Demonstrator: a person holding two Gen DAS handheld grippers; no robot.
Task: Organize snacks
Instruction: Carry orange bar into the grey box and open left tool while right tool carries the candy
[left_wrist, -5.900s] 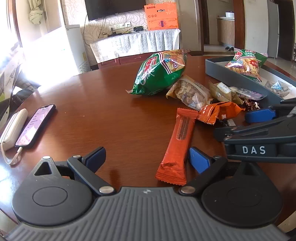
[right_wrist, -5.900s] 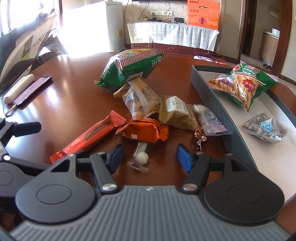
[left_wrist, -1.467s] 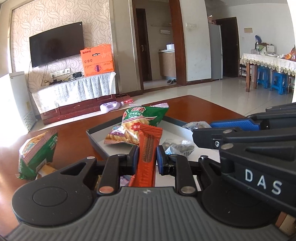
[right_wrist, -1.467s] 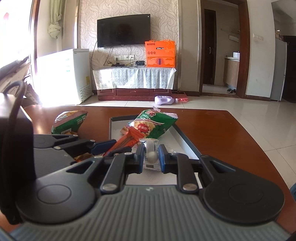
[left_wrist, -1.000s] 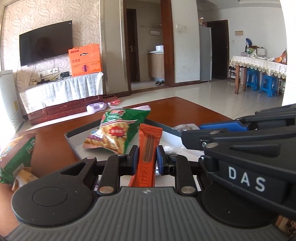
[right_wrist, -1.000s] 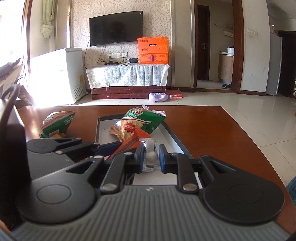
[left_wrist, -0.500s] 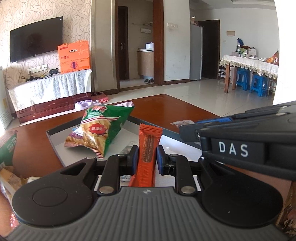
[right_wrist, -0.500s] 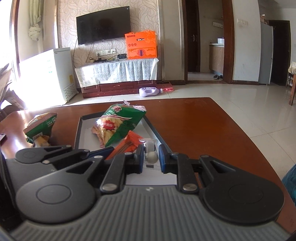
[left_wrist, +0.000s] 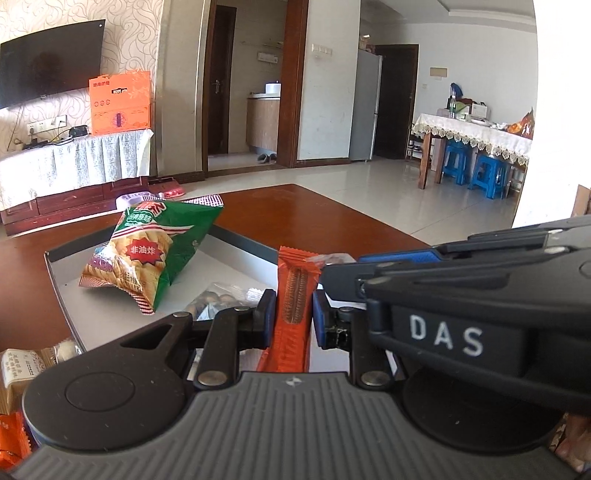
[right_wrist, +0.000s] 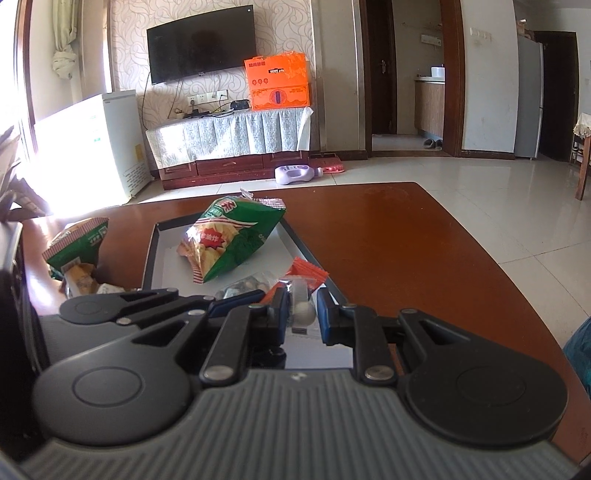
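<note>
Orange snack bar (left_wrist: 293, 306) stands upright at centre frame, clamped between the blue pads of the left gripper (left_wrist: 294, 314), above the grey tray (left_wrist: 240, 240). Right gripper (right_wrist: 301, 312) is clenched on a small clear packet (right_wrist: 302, 304), apparently holding a white ball. Green chip bag (left_wrist: 155, 247) lies in the tray, upper left; a second green bag (right_wrist: 79, 243) rests on the wooden table (right_wrist: 406, 240) at left.

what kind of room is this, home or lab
Most likely a home living and dining room: a wall-mounted TV over a cloth-covered cabinet, a lace-covered dining table with blue stools, and a kitchen doorway.
</note>
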